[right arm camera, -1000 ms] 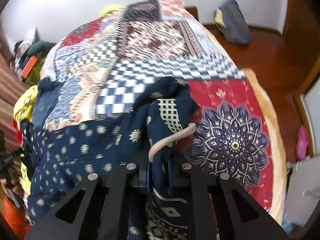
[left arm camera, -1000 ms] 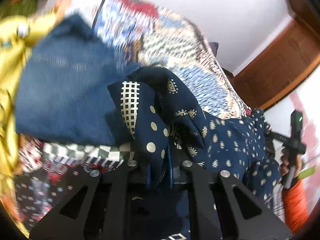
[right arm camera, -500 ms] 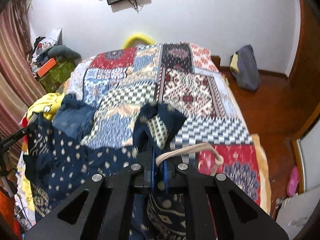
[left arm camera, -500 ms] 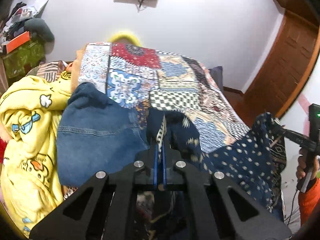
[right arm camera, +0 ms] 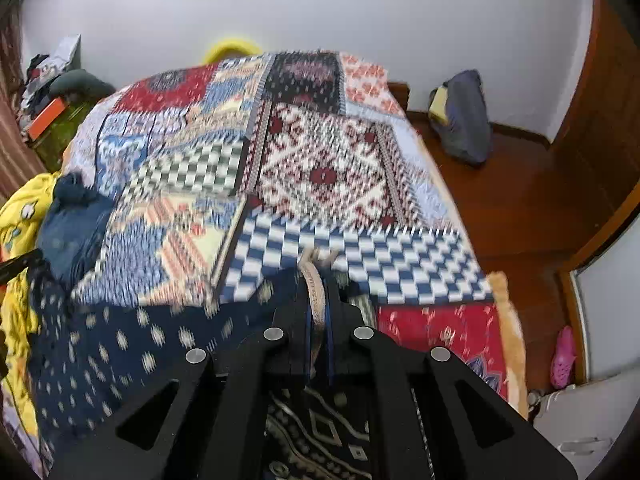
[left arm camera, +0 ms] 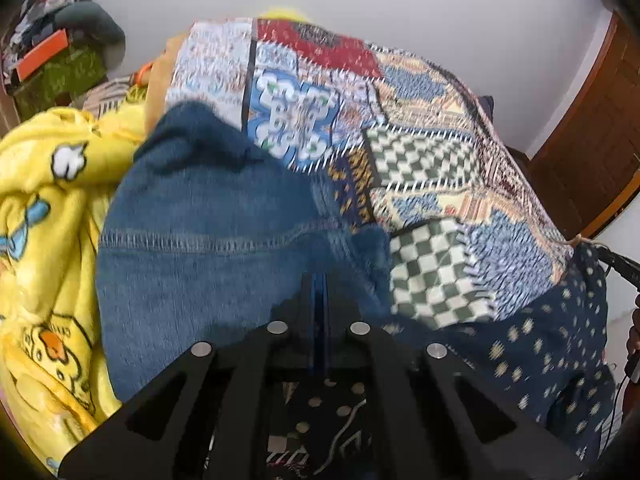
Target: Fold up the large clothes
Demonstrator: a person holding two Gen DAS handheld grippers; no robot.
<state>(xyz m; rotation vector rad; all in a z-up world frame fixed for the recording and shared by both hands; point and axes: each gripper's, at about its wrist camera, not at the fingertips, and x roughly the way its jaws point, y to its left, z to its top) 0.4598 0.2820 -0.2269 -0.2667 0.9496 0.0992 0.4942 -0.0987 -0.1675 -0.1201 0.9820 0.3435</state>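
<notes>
Two grippers are clamping one navy patterned garment along its top edge and stretching it over the patchwork bedspread. The left gripper is pinched tight, and its jaws are hiding the cloth caught between them; the right gripper is pinched on the cloth together with a beige drawstring. The navy fabric is filling the lower left of the right wrist view and the lower right of the left wrist view, sagging between the two grips.

This is looking like the spreading step before any fold. Next, both grips should be carrying the edge out over the bed and lowering it flat without slackening.

Also lying there: one pair of jeans at centre left and one yellow cartoon blanket at the left edge. Motion blur is softening everything, so further garments may be going uncounted.
</notes>
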